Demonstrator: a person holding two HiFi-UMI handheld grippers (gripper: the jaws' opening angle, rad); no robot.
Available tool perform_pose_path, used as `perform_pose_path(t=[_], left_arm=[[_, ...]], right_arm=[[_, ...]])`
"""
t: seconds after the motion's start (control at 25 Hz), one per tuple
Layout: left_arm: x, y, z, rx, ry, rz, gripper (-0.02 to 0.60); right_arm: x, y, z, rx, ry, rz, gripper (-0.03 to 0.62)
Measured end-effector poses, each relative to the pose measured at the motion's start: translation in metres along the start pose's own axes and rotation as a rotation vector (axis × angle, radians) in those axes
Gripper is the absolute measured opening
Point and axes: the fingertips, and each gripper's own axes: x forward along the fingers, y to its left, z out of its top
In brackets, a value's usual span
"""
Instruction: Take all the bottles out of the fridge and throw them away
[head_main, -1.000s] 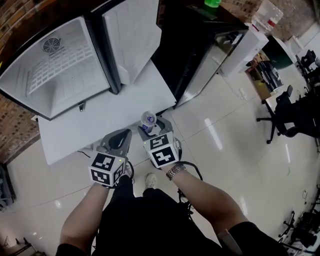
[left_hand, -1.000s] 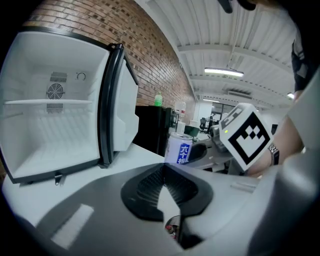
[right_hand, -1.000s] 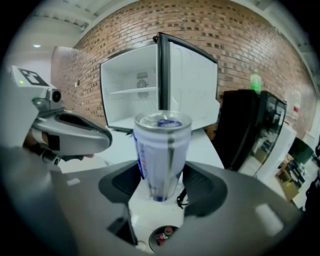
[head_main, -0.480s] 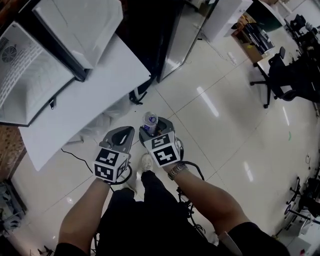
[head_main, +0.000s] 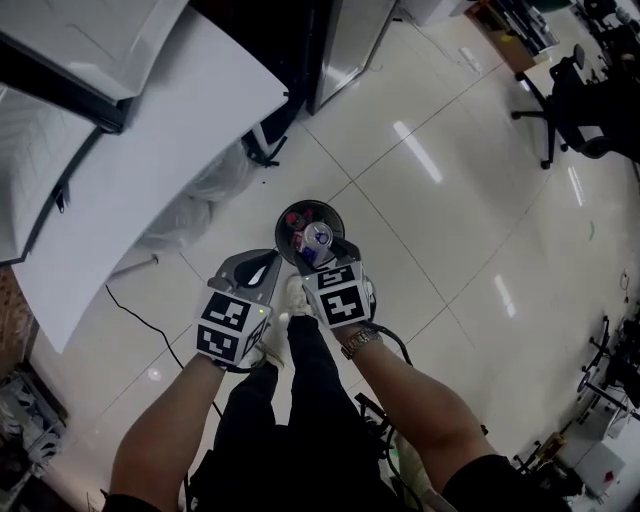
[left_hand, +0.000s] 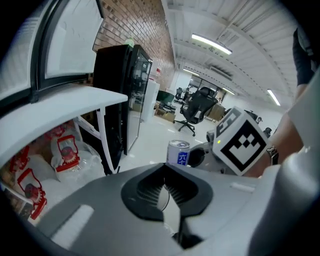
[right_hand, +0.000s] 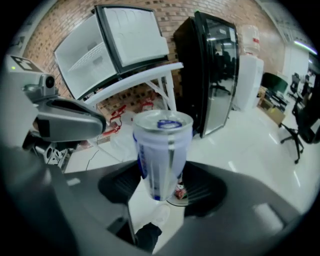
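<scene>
A white-and-blue bottle with a metal top (right_hand: 162, 152) stands upright between the pads of my right gripper (right_hand: 162, 175), which is shut on it. In the head view the bottle (head_main: 318, 238) hangs right over a round dark bin (head_main: 288, 218) on the floor that holds some rubbish. My right gripper (head_main: 320, 250) is above the bin's near rim. My left gripper (head_main: 262, 264) is just left of it, shut and empty. From the left gripper view, its own jaws (left_hand: 164, 184) meet, and the bottle (left_hand: 178, 152) shows beyond them.
A white table (head_main: 150, 150) with the open fridge (head_main: 40, 130) on it lies to the upper left, with plastic bags (head_main: 205, 195) beneath. A tall black fridge (left_hand: 122, 95) stands behind. Office chairs (head_main: 580, 110) are at the far right. A cable (head_main: 135, 310) runs along the floor.
The view has swung away from the fridge and down to the floor. Both grippers, with the bottle still held in the right one, now sit over the round bin.
</scene>
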Motion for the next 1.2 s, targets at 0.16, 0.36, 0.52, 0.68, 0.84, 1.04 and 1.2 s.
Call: perform_pose_path(t=[0.16, 0.36, 0.52, 0.68, 0.84, 1.04, 1.2], left_arm=[[0.029, 0.001, -0.030, -0.002, 0.050, -0.030, 0.005], [0.059, 0.003, -0.063, -0.018, 0.108, -0.050, 0.005], [0.081, 0.009, -0.081, -0.037, 0.133, -0.054, 0.005], [0.097, 0.009, -0.096, -0.067, 0.168, -0.064, 0.005], [0.109, 0.011, -0.101, -0.091, 0.164, -0.062, 0.005], [0.117, 0.010, -0.112, -0.114, 0.183, -0.067, 0.005], [0.120, 0.007, -0.121, -0.123, 0.199, -0.075, 0.005]], right_arm=[[0.037, -0.010, -0.037, 0.076, 0.057, 0.010, 0.261], [0.070, -0.015, -0.076, 0.157, 0.117, 0.024, 0.261], [0.096, -0.021, -0.100, 0.213, 0.160, 0.039, 0.261], [0.115, -0.027, -0.122, 0.279, 0.198, 0.053, 0.261], [0.130, -0.037, -0.136, 0.316, 0.217, 0.058, 0.261], [0.143, -0.044, -0.143, 0.346, 0.234, 0.054, 0.261], [0.152, -0.054, -0.147, 0.362, 0.219, 0.026, 0.264]])
